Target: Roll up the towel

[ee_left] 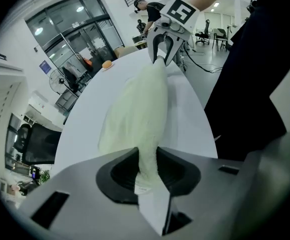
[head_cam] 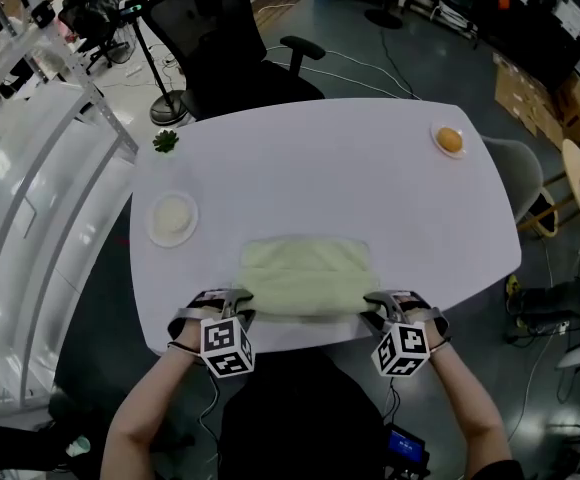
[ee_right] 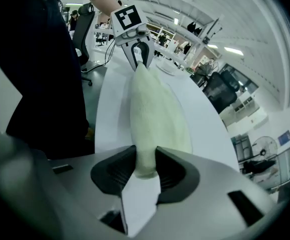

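A pale green towel (head_cam: pixel 304 274) lies flat near the front edge of the white table (head_cam: pixel 320 168). My left gripper (head_cam: pixel 238 307) is shut on the towel's near left corner (ee_left: pixel 146 156), pinched between the dark pads. My right gripper (head_cam: pixel 375 308) is shut on the near right corner (ee_right: pixel 144 159) in the same way. In the left gripper view the towel (ee_left: pixel 137 114) stretches away to the right gripper (ee_left: pixel 161 59). In the right gripper view the towel (ee_right: pixel 155 114) runs to the left gripper (ee_right: pixel 140 59). Both grippers sit at the table's near edge, pointing steeply down.
A white plate (head_cam: pixel 173 217) with a pale item sits left of the towel. A small dish with an orange (head_cam: pixel 450 140) stands at the far right. A green sprig (head_cam: pixel 166 141) lies at the far left corner. A black office chair (head_cam: pixel 230 58) stands behind the table.
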Tool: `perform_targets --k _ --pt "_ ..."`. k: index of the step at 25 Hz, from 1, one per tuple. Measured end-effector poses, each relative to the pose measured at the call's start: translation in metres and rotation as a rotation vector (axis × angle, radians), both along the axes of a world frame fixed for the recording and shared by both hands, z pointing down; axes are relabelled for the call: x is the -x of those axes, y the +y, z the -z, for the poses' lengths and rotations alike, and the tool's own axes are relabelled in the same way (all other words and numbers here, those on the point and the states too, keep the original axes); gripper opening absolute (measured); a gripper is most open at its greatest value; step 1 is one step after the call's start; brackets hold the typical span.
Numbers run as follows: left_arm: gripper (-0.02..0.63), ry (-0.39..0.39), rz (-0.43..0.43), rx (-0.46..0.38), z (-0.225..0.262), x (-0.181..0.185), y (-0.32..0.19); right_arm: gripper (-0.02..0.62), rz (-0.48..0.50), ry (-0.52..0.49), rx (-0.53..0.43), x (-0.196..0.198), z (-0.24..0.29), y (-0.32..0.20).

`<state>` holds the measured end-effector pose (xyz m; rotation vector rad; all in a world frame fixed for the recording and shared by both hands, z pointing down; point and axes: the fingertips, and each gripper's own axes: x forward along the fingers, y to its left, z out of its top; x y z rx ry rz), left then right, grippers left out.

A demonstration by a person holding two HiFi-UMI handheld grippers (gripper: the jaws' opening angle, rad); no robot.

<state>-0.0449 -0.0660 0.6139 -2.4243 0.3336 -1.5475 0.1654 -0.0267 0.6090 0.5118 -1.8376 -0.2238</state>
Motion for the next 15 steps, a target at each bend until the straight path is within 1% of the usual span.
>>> perform_targets --k 3,7,10,15 --pt "0.107 0.015 -0.003 -0.028 0.015 0.001 -0.001 0.121 -0.027 -0.005 -0.046 0.000 0.016 -0.005" --pt "0.106 0.008 -0.036 -0.051 0.022 0.004 0.012 0.120 -0.045 -0.001 -0.059 0.004 0.022 0.005" --pt "0.106 0.006 -0.055 -0.036 0.020 0.010 0.031 0.120 -0.048 0.000 -0.038 0.010 0.019 0.026" --pt "0.106 0.000 -0.075 -0.004 0.011 0.022 0.067 0.120 -0.049 -0.011 0.024 0.023 0.007 0.069"
